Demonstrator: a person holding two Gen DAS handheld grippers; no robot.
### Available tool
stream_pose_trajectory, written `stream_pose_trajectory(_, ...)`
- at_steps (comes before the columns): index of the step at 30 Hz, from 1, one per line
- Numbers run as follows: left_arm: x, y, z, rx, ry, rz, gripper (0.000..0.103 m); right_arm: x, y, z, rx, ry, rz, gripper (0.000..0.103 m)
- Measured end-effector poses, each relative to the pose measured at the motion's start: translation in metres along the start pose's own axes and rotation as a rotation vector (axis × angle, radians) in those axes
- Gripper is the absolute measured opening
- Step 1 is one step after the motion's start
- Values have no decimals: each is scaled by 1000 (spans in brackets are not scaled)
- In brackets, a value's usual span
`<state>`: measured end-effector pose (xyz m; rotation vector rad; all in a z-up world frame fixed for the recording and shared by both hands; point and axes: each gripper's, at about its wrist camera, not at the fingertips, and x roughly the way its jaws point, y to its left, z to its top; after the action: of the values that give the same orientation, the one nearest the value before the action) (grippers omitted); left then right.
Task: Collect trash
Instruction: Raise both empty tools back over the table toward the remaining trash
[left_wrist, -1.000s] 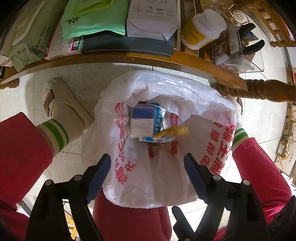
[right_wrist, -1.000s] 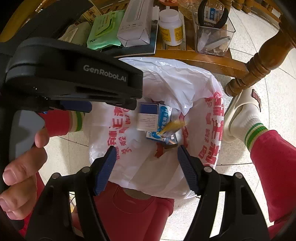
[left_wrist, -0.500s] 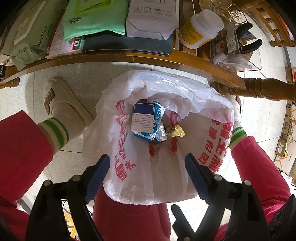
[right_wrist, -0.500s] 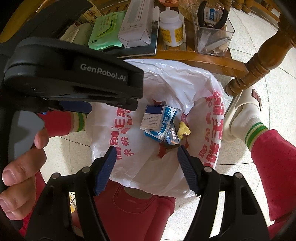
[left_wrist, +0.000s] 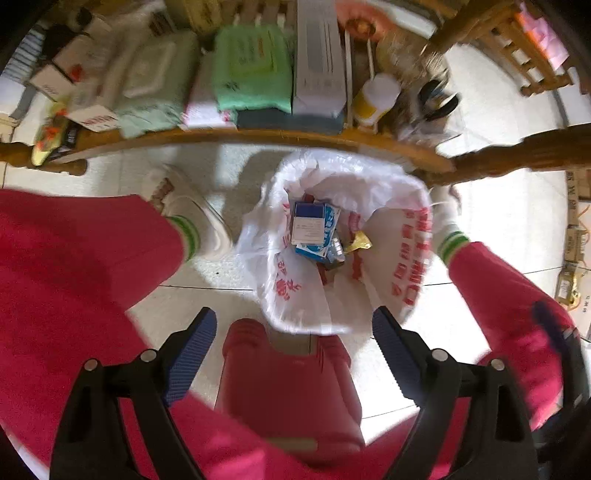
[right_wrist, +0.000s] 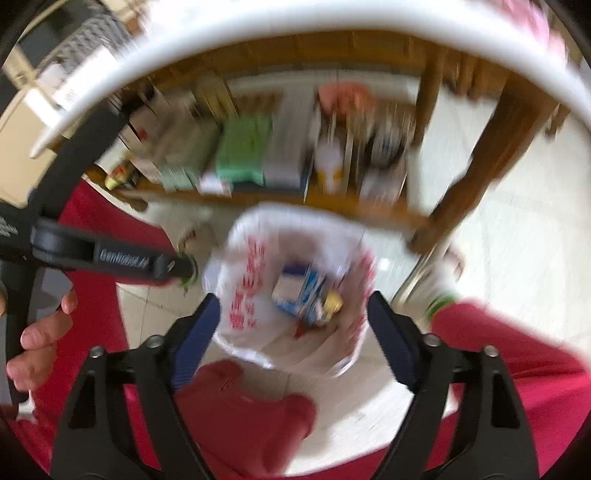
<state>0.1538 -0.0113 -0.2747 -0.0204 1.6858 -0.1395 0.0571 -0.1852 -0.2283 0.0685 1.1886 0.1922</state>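
While both devices hang above the white trash bag (left_wrist: 295, 295), left gripper (left_wrist: 293, 341) and right gripper (right_wrist: 293, 321) fingers stand wide apart, empty; cartons (left_wrist: 312, 225) and yellow wrapper (left_wrist: 358, 242) lie inside the bag.

Left hand-held gripper (left_wrist: 293, 338) and right hand-held gripper (right_wrist: 293, 314), both wide apart, empty.

You see a thin, crinkled, glossy plastic bag (left_wrist: 295, 295), a varnished wooden shelf (left_wrist: 258, 137), smooth pale floor tiles (left_wrist: 207, 295) and matt black gripper fingers (left_wrist: 184, 354).
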Motion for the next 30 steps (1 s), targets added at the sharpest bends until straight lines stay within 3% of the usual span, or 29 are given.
stream_pose_trajectory(5, -101, 3, -9, -6, -172, -5, 93, -104, 3, 50, -171, -207, -58, 95)
stream_pose_trajectory(9, -183, 4, 0, -30, -311, -4, 95, -176, 19, 92, -398, -357, -107, 96)
stream_pose_trajectory(13, -233, 4, 13, -73, -365, -23, 95, -215, 31, 133, -645, -437, -102, 96)
stream_pose_trajectory(19, -274, -5, 41, -81, -384, 28, 95, -238, 30, 200, -1004, -390, -72, 96)
stream_pose_trajectory(28, -278, -16, 80, -131, -373, 39, 95, -221, 28, 291, -1259, -171, 69, 96)
stream_pose_trajectory(30, -268, -18, 91, -156, -355, 32, 95, -210, 30, 298, -1313, -137, 61, 96)
